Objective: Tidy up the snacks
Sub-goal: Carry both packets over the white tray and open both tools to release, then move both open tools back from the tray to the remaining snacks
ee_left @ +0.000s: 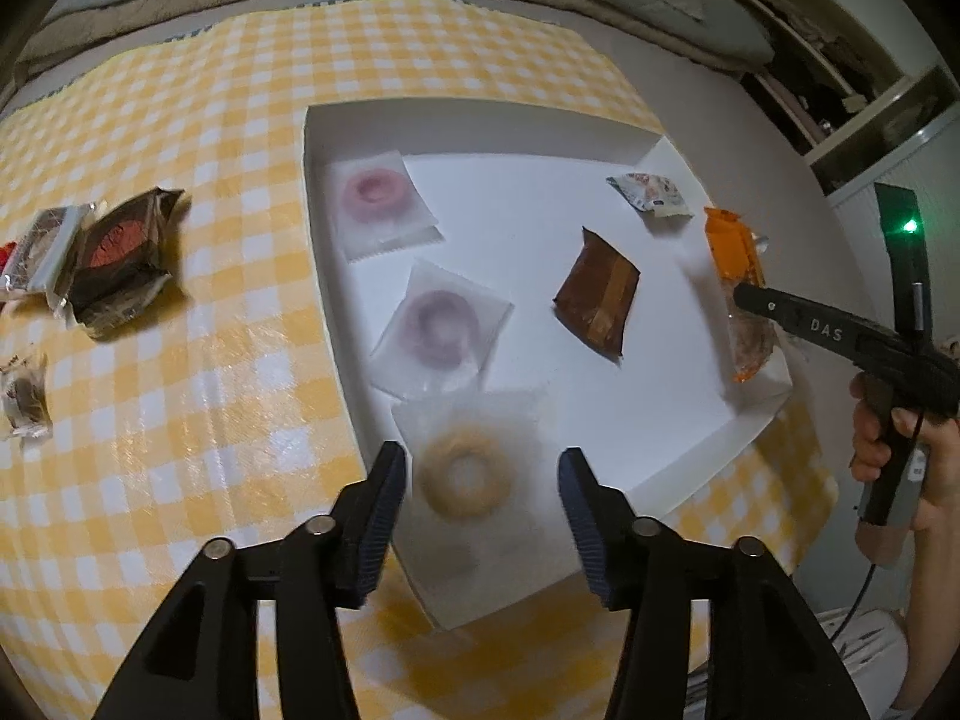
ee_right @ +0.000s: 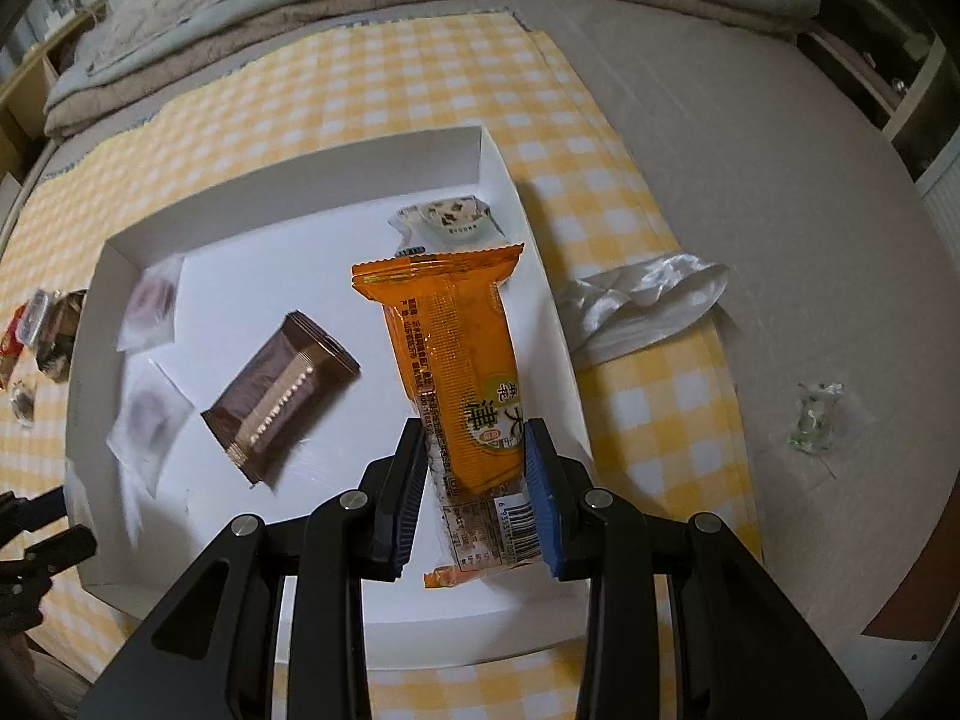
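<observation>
A white tray (ee_left: 456, 111) lies on the yellow checked cloth. In it are a pink ring packet (ee_left: 375, 195), a purple ring packet (ee_left: 441, 327), a brown packet (ee_left: 597, 294) and a small printed white packet (ee_left: 651, 192). My left gripper (ee_left: 483, 456) stands open over the tray's near corner. A blurred beige ring packet (ee_left: 462, 474) shows between its fingers, clear of the pads. My right gripper (ee_right: 474, 429) is shut on the lower end of a long orange snack packet (ee_right: 447, 330). It hangs at the tray's (ee_right: 300, 150) right wall, beside the brown packet (ee_right: 279, 396).
Dark wrapped snacks (ee_left: 120, 258) and a small clear packet (ee_left: 24, 399) lie on the cloth left of the tray. A crumpled white bag (ee_right: 642, 300) and a clear wrapped sweet (ee_right: 813, 417) lie to its right. Folded bedding lines the far edge.
</observation>
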{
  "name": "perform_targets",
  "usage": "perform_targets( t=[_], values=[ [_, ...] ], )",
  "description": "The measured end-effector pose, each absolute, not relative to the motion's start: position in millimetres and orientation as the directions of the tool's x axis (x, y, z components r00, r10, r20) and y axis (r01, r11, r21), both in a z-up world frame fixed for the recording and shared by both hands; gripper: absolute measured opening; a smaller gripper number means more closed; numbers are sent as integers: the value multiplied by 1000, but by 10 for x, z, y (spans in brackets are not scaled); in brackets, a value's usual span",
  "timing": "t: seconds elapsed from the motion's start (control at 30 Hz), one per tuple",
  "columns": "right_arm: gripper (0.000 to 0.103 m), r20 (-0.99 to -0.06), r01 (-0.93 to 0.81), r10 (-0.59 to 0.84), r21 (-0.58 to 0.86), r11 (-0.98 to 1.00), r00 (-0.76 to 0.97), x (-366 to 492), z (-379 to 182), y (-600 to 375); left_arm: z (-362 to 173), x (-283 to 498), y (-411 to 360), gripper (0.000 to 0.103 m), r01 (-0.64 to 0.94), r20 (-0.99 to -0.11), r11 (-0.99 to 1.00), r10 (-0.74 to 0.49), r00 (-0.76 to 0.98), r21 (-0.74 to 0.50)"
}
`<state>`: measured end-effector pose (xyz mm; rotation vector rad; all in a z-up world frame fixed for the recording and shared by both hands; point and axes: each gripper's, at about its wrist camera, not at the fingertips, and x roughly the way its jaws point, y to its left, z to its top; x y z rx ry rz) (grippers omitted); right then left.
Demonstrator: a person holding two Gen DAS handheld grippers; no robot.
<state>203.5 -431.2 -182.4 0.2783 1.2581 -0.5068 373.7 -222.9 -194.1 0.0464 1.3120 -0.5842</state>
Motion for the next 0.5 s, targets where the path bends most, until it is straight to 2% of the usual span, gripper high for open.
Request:
perform_targets(
  t=[0.07,0.13,0.2,0.33,0.47,0.5],
  values=[
    [34,-952,516,-212,-72,854,219,2019,-1821,-4328,-1896,3717,-2213,68,433,-912,855,-381,150,-287],
    [41,-954,525,-199,-54,849,223,1997,-1812,-4349,-1862,3701,-2202,73,439,-909,853,-384,159,-284],
    [41,-955,536,-188,-37,844,231,1988,-1796,-4354,-1835,3677,-2191,78,446,-908,850,-386,164,-281],
    [60,-953,545,-164,1,839,254,1927,-1723,-4332,-1795,3630,-2175,87,465,-907,843,-384,172,-269],
    [68,-946,537,-167,10,844,279,1865,-1628,-4246,-1749,3579,-2167,102,481,-906,838,-383,180,-259],
    [74,-943,535,-167,14,845,289,1848,-1605,-4230,-1735,3567,-2167,103,484,-905,836,-385,183,-258]
  ],
)
